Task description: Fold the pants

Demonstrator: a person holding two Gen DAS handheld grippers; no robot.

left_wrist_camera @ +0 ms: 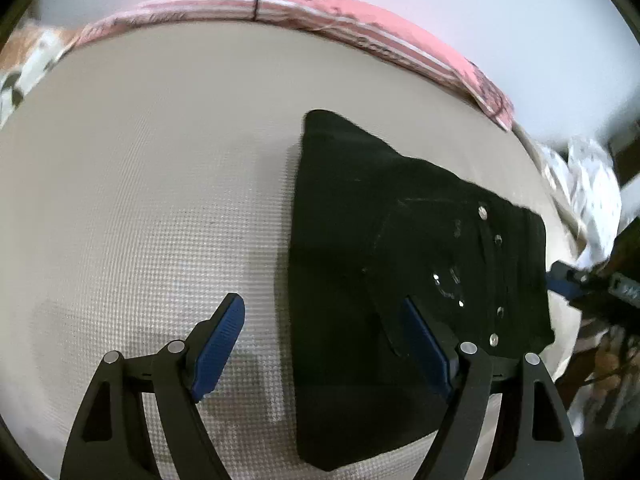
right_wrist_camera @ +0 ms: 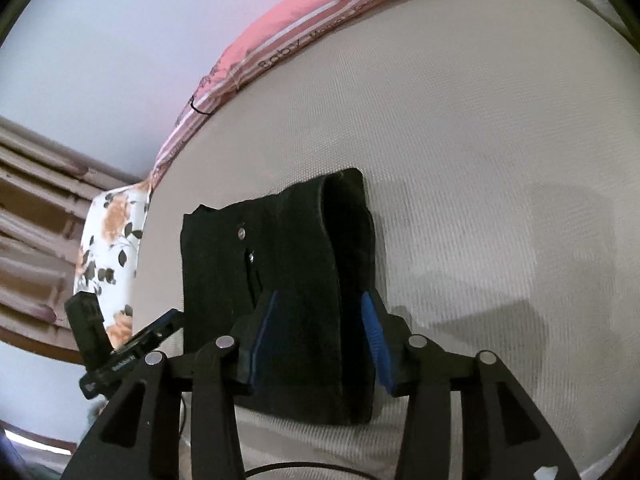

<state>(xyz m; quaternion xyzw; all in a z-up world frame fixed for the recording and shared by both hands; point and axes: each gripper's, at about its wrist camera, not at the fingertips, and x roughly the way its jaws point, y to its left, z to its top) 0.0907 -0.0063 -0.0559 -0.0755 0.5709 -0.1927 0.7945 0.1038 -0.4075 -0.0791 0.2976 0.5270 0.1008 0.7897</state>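
On the mattress (left_wrist_camera: 140,200), folded pants (left_wrist_camera: 400,260) lie between both spread, empty grippers (left_wrist_camera: 324,344) (right_wrist_camera: 316,344).

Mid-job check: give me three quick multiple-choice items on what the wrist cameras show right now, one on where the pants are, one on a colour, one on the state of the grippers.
1. Where do the pants lie?
A. on the beige mattress
B. on a wooden chair
C. in a basket

2. What colour are the pads on the gripper fingers?
A. red
B. blue
C. yellow

3. How do the two grippers stand?
A. both clamped on the pants
B. left shut, right open
C. both open, holding nothing

Answers:
1. A: the dark folded bundle rests flat on the textured beige mattress, short of the pink blanket along its far edge.
2. B: blue ribbed pads show in both wrist views.
3. C: the left gripper and the right gripper both have their jaws spread wide over the cloth, with nothing pinched.
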